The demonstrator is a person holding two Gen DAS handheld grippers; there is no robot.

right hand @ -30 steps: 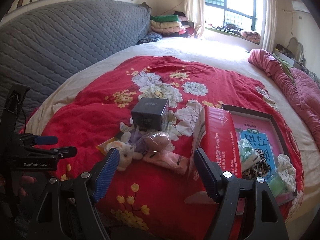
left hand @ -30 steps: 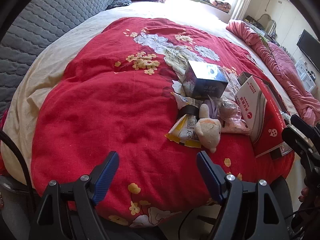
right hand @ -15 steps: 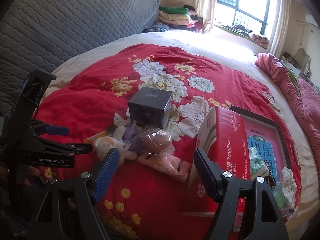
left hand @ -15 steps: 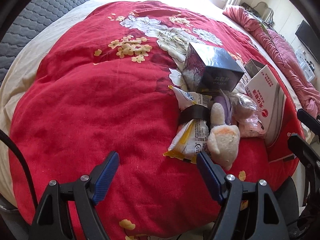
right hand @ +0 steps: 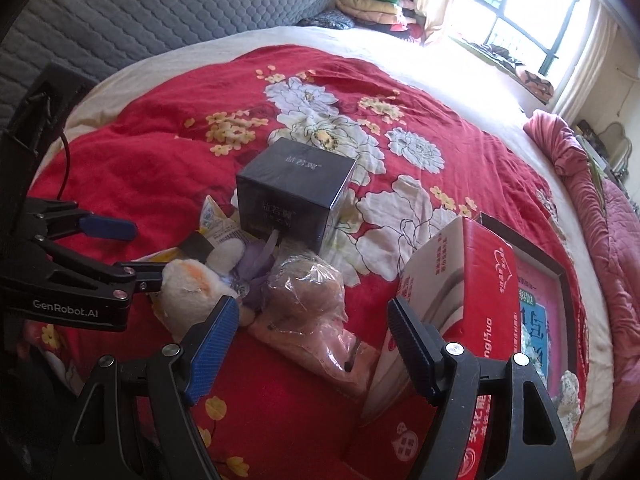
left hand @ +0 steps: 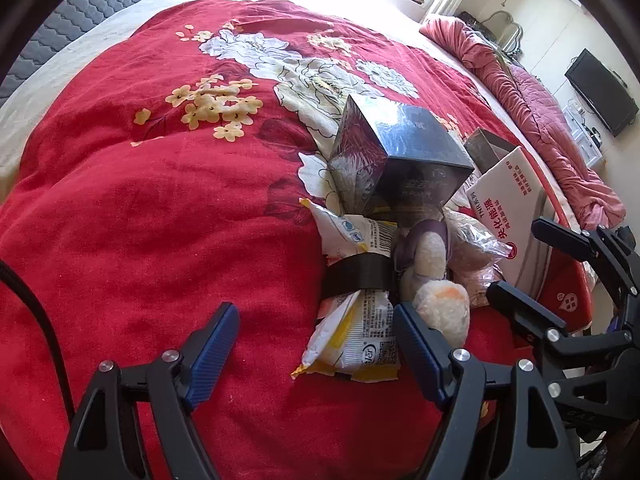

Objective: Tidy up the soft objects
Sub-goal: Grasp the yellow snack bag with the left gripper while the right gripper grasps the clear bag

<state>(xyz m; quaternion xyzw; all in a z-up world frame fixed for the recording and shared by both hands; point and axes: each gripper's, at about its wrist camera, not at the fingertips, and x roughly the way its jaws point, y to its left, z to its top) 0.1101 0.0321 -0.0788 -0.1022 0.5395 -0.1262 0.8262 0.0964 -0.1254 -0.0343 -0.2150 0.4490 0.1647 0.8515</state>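
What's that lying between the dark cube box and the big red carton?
A brownish soft toy in clear plastic lies between the dark box and red carton, seen in the right wrist view.

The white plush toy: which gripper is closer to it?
Left. The left gripper has one finger beside the white plush toy; the right gripper hovers open over the bagged toy alongside.

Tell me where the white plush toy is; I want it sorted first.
The white plush toy lies on the red quilt, left in the right wrist view, between the yellow snack packet and the bagged pink toy, just before the dark box.
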